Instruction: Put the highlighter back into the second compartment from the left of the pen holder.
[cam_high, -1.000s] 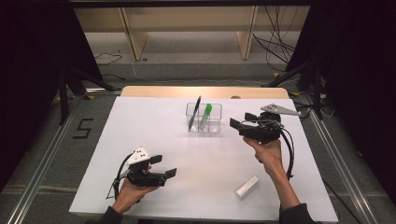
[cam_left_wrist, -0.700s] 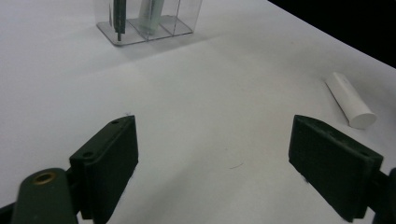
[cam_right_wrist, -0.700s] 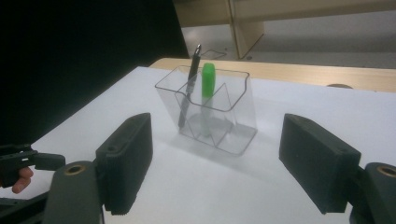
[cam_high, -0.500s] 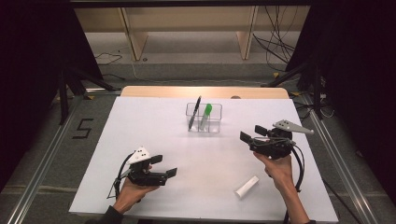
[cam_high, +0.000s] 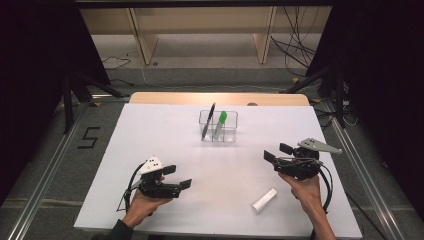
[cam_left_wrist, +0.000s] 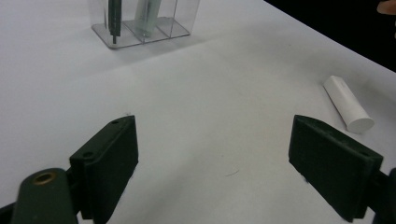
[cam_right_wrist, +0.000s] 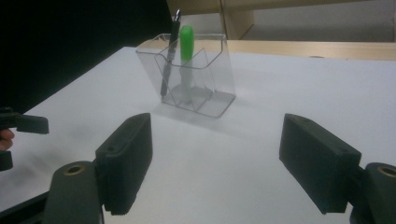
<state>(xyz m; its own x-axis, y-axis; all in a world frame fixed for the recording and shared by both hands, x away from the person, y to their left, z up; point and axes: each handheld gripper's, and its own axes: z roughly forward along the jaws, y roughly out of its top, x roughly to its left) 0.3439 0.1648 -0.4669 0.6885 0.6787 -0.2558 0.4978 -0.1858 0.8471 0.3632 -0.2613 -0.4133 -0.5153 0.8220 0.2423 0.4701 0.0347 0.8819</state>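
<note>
Plain white cylinder (cam_high: 264, 200), lying flat.

Note the white table (cam_high: 150, 140): its top is a smooth, matt sheet with a paper-like look, and a pale wood strip (cam_high: 220, 98) with a satin finish borders its far edge. The clear three-compartment plastic holder (cam_high: 218, 126) is glossy and transparent, and its walls reflect light. Inside it you see a slim black pen (cam_high: 208, 121) with a smooth sheen and a marker with a glossy green plastic cap (cam_high: 220, 123). The short white cylinder (cam_high: 264, 200) is matt and smooth. Each hand-held gripper, left (cam_high: 178, 176) and right (cam_high: 277, 152), has matt black plastic jaws; a brass-coloured metal insert shows at the jaw bases.
</note>
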